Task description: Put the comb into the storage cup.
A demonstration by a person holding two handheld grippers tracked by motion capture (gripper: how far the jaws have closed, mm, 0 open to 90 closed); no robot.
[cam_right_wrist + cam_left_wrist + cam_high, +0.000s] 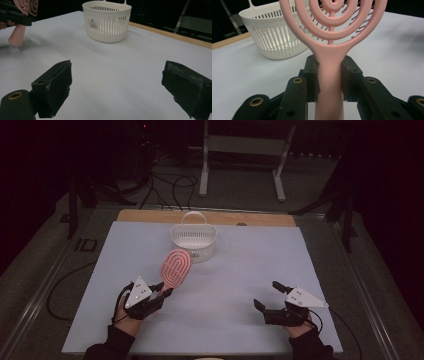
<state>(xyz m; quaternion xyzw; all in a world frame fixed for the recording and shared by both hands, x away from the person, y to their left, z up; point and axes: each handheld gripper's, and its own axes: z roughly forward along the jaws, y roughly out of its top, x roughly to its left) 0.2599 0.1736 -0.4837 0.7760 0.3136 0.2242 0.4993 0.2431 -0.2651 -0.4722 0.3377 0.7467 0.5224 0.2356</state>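
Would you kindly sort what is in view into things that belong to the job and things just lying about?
In the job:
pink hairbrush
left gripper
white basket

Lying about:
right gripper, open and idle
cables on the floor

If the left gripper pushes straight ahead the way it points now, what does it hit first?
Probably the white slotted plastic basket. The left gripper is shut on the pink plastic hairbrush, whose head leads the way toward the basket, so the brush would likely touch its wall first. Depth is unclear.

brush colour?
Pink, with concentric open rings in the head; the brush shows best in the left gripper view.
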